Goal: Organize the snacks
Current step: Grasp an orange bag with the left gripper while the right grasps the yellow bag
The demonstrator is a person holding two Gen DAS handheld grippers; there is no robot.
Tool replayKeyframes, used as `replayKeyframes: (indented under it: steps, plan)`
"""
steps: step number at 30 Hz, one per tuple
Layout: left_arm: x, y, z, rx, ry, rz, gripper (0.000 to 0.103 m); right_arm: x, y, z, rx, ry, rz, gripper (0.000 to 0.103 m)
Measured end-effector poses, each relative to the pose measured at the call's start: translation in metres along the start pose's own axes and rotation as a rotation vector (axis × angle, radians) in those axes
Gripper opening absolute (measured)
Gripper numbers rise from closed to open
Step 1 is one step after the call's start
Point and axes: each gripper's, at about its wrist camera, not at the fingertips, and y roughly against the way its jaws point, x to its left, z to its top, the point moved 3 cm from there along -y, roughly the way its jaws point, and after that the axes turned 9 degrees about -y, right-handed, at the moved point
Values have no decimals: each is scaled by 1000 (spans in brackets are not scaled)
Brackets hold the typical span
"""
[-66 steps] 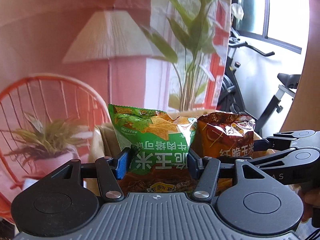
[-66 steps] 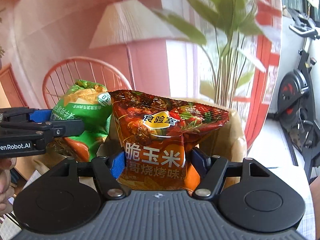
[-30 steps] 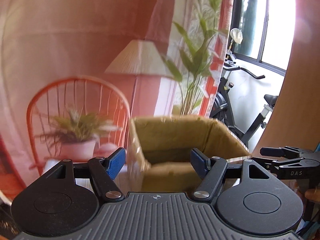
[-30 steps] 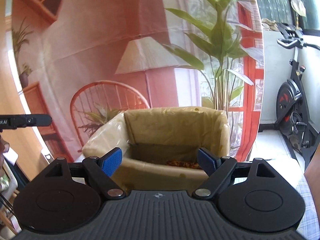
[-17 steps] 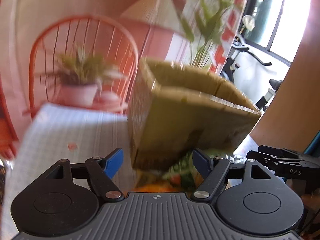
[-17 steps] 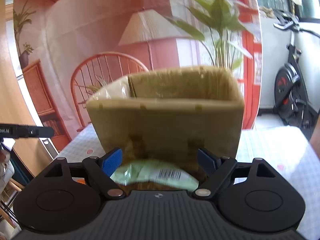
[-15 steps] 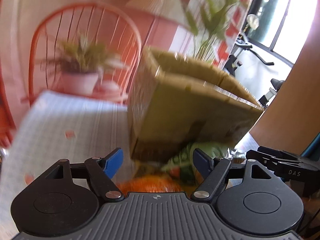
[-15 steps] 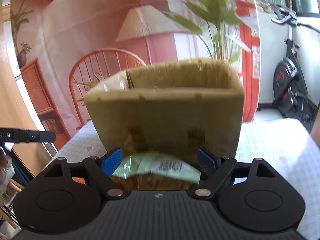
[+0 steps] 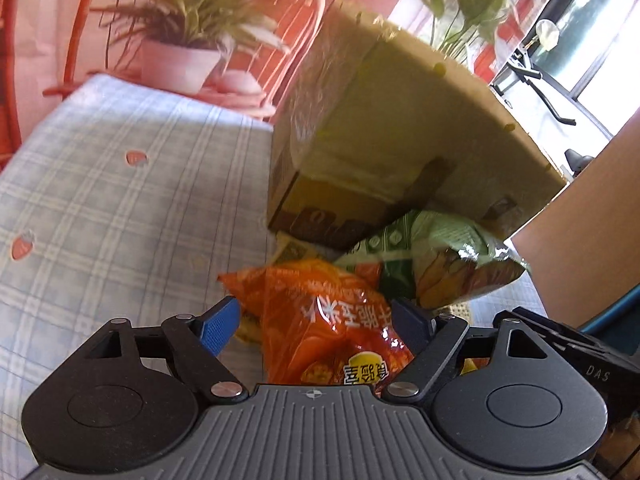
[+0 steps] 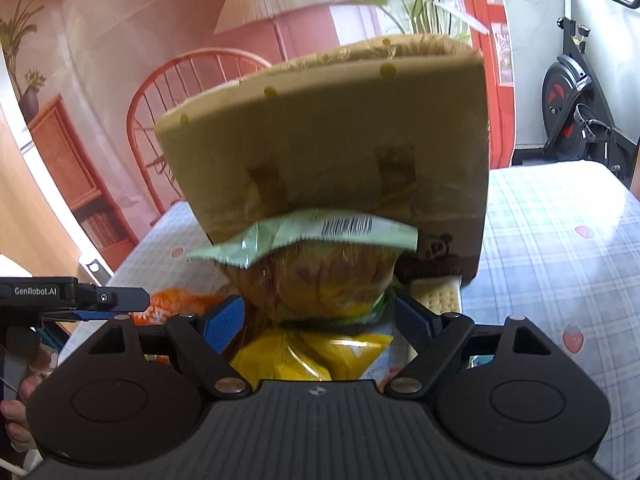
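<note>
Spreading wide, the left gripper's (image 9: 314, 322) jaws flank an orange snack bag (image 9: 328, 320) on the table (image 9: 100, 200); the right gripper's (image 10: 320, 316) jaws gape around a green snack bag (image 10: 316, 256) against the cardboard box (image 10: 332, 140).

The left claw (image 9: 314, 322) is sitting low with its two blue-padded fingers (image 9: 218, 324) spread wide apart, gripping nothing. The right claw (image 10: 320, 318) is likewise sitting with its blue-padded fingers (image 10: 224, 320) parted wide and not clamping. In the right wrist view the left claw (image 10: 120, 298) is showing side-on at the left edge, with the person's left hand (image 10: 20, 396) partly showing below it.
</note>
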Motion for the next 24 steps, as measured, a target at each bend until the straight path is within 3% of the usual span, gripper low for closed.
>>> replayKeyframes:
  steps: [12,17,20,24]
  plan:
    - [-5,-18,-14,47,19,-43,83,5,-17,-17,70,-3,-1,85]
    - [0,-13,-19,20,58,-64,66,11,-25,-21,94,4,-2,84]
    - [-4,-5,-19,-3,23,-47,58,14,-30,-24,107,4,-2,84]
    - [-4,7,-21,-41,19,-66,56,14,-37,-25,127,-10,-3,84]
